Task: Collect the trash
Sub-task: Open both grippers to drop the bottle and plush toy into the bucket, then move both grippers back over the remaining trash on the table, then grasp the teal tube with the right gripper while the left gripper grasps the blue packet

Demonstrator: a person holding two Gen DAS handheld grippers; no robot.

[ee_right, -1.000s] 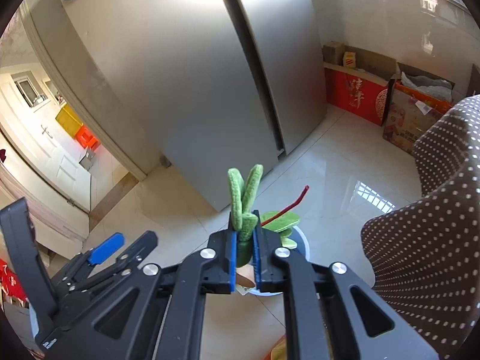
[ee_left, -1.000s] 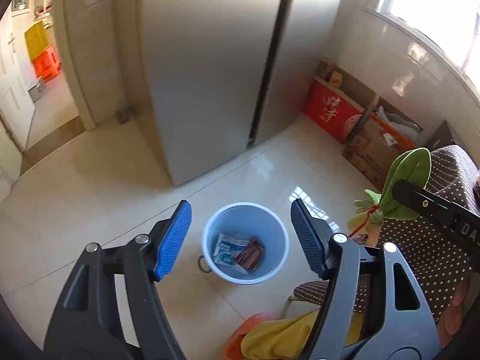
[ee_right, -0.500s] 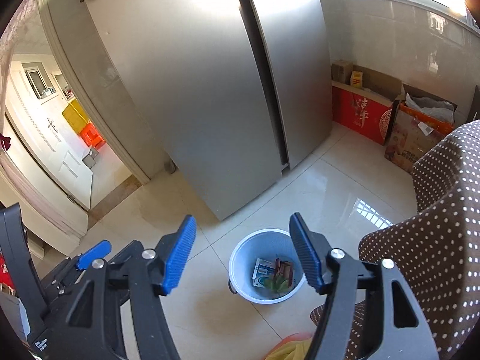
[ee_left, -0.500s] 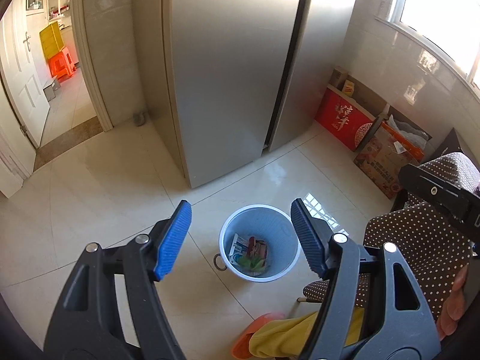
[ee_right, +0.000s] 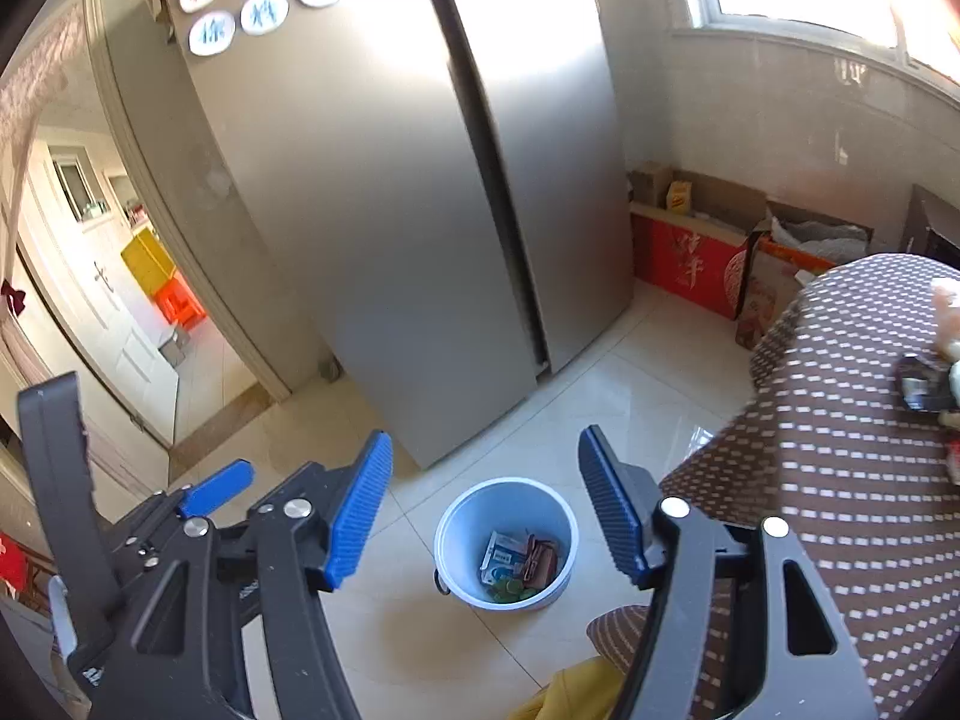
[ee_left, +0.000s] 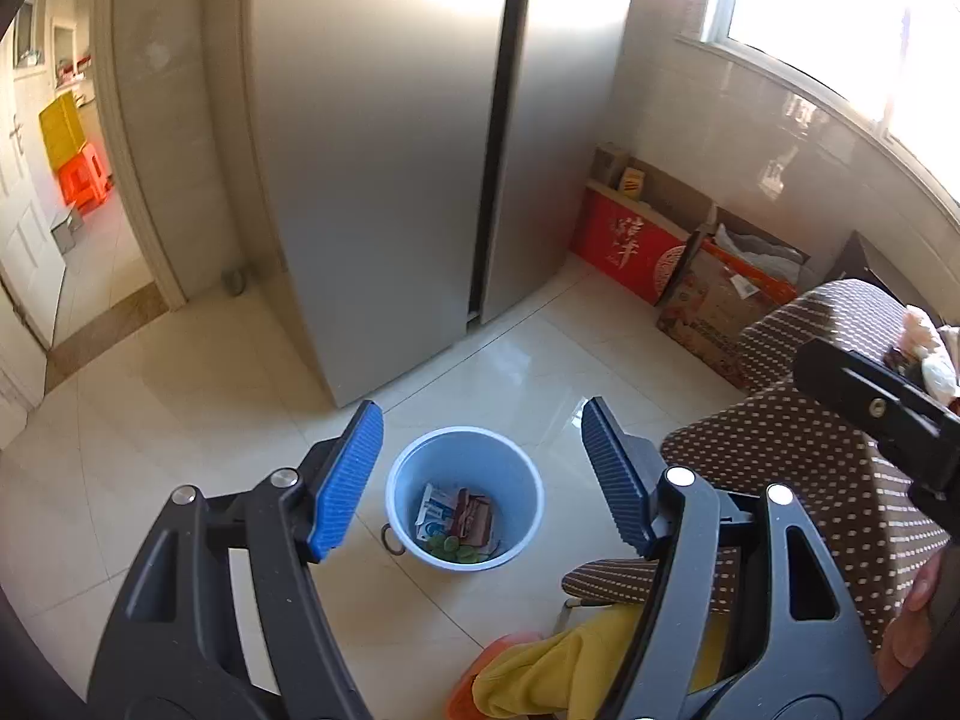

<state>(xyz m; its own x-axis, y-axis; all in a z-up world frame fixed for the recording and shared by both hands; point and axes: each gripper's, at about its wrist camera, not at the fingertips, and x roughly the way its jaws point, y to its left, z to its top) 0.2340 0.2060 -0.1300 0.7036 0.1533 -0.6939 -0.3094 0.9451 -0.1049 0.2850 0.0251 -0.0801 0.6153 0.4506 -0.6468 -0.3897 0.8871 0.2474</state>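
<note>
Both grippers hang above the pale tiled floor (ee_left: 180,420), pointed down at a small blue bin (ee_left: 465,501) that stands on the tiles in front of the tall silver fridge (ee_left: 372,150).

The left gripper (ee_left: 483,474) has its blue-padded fingers (ee_left: 348,480) spread wide with nothing between them; through the gap the bin shows at about 6 o'clock from the fridge's lower corner.

The right gripper (ee_right: 486,501) is in the same posture, fingers (ee_right: 360,510) well apart and gripping nothing. They were pinched on a green leafy scrap a second ago and let go within that second, though they have not widened in the last half second.

That green scrap (ee_right: 510,587) now lies at the bottom of the bin, at the near side, next to a blue-and-white packet (ee_right: 503,558) and a reddish-brown wrapper (ee_right: 540,561). From the left view the same three pieces sit together in the bin's base, the green bits nearest.

At 3 o'clock from the bin a brown counter cloth with white dots (ee_right: 852,450) drapes down, with a few small items on top at the far right edge, too blurred to name. Against the wall at about 1 o'clock stand a red box (ee_left: 630,252) and a cardboard carton (ee_left: 720,294). Part of the left gripper's frame shows at the lower left of the right view.
</note>
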